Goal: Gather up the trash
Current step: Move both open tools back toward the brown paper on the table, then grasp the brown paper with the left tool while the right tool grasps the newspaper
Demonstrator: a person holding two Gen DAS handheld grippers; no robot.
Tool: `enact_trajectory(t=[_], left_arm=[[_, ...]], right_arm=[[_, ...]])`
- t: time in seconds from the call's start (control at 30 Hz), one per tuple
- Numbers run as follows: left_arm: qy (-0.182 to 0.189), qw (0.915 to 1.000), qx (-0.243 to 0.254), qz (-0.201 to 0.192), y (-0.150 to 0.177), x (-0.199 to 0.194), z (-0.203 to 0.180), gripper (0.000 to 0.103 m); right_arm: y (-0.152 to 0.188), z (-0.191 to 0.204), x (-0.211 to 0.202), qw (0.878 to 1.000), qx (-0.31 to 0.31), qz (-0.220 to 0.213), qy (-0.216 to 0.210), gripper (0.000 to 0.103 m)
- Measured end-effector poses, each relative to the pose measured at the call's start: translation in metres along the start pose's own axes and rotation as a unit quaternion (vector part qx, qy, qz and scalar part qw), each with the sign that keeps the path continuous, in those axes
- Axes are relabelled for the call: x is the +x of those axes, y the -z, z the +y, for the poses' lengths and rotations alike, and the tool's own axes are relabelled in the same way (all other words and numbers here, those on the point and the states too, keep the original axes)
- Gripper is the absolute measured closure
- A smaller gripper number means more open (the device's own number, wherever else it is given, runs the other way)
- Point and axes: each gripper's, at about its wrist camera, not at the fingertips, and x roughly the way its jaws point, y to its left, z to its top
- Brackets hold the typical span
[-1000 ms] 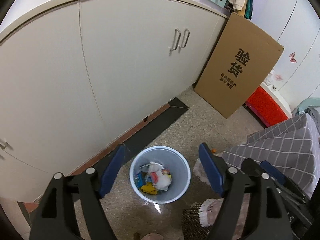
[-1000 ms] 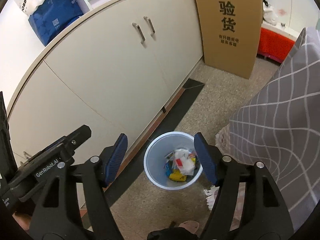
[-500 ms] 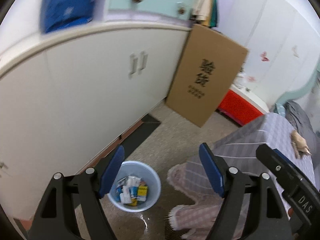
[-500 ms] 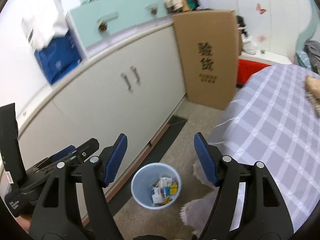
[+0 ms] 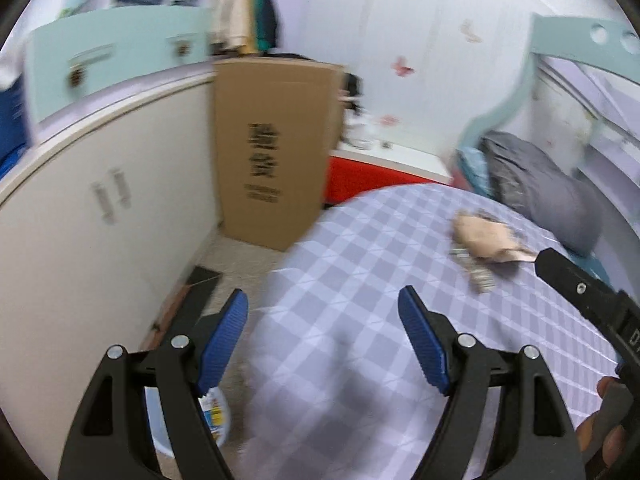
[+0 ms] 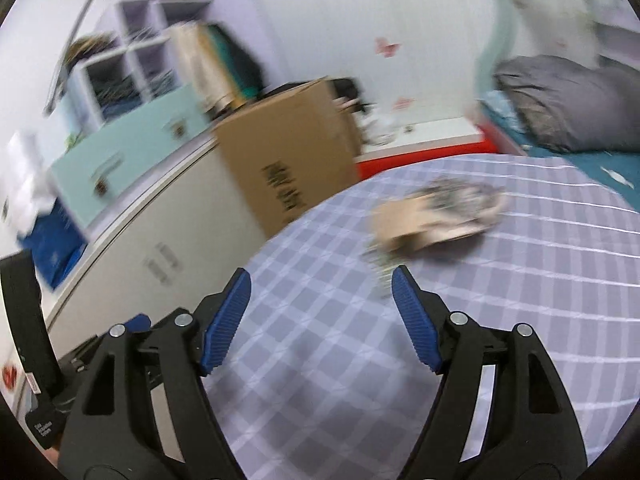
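Note:
A crumpled tan paper piece (image 5: 488, 238) lies on the checked bed cover with a grey printed wrapper (image 5: 474, 270) beside it. Both show blurred in the right wrist view, the tan paper (image 6: 416, 222) in front of the grey wrapper (image 6: 464, 196). My left gripper (image 5: 322, 332) is open and empty above the bed's near part. My right gripper (image 6: 320, 306) is open and empty, short of the trash. The blue bin (image 5: 218, 412) with wrappers inside peeks out at the lower left, behind my left finger.
A checked bed cover (image 5: 360, 280) fills the lower right. White cabinets (image 5: 100, 208) run along the left, with a tall cardboard box (image 5: 272, 152) leaning at their end. A red box (image 5: 360, 176) and a grey pillow (image 5: 552, 192) lie beyond the bed.
Both grippers have swung up and right, away from the bin on the floor and toward the bed. The trash on the bed has come into view. Both stay open.

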Motion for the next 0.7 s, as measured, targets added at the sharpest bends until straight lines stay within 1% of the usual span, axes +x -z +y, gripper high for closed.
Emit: enact_trajectory(t=[0.07,0.13,0.17,0.2,0.27,0.37,0.53,0.57,0.6,0.63,0.67,0.7], left_arm=[[0.017,0.9997,0.016,0.006,-0.005,0.014,-0.027,0.027],[0.034,0.9990,0.023,0.017,-0.008,0.028,-0.053,0.027],[0.041,0.9986,0.026,0.020,-0.010,0.035,-0.064,0.027],[0.051,0.9978,0.037,0.021,-0.012,0.044,-0.079,0.027],[0.051,0.9969,0.056,0.021,-0.013,0.055,-0.096,0.027],[0.060,0.9936,0.095,0.014,-0.015,0.073,-0.124,0.027],[0.040,0.9914,0.124,0.009,-0.019,0.099,-0.145,0.028],[0.042,0.9906,0.129,0.015,-0.022,0.105,-0.148,0.030],[0.050,0.9899,0.131,0.016,-0.024,0.107,-0.150,0.037],[0.058,0.9890,0.135,0.016,-0.029,0.111,-0.152,0.040],[0.062,0.9880,0.140,0.016,-0.032,0.114,-0.155,0.041],[0.065,0.9874,0.143,0.018,-0.034,0.117,-0.156,0.047]], right_arm=[[-0.009,-0.036,-0.003,0.999,0.031,-0.009,0.020,0.030],[-0.014,-0.059,-0.002,0.998,0.055,-0.008,0.025,0.030],[-0.016,-0.078,0.001,0.997,0.080,-0.004,0.023,0.030],[-0.017,-0.086,0.003,0.995,0.094,-0.002,0.020,0.030],[-0.019,-0.113,0.011,0.991,0.133,0.013,0.012,0.030],[-0.020,-0.133,0.020,0.986,0.166,0.022,0.004,0.027],[-0.026,-0.149,0.044,0.975,0.214,0.058,-0.027,0.027],[-0.028,-0.148,0.049,0.974,0.217,0.062,-0.027,0.027],[-0.031,-0.147,0.053,0.975,0.214,0.060,-0.023,0.027],[-0.033,-0.147,0.056,0.975,0.214,0.061,-0.022,0.027],[-0.034,-0.148,0.062,0.972,0.222,0.067,-0.023,0.027],[-0.034,-0.150,0.067,0.969,0.234,0.071,-0.027,0.027]])
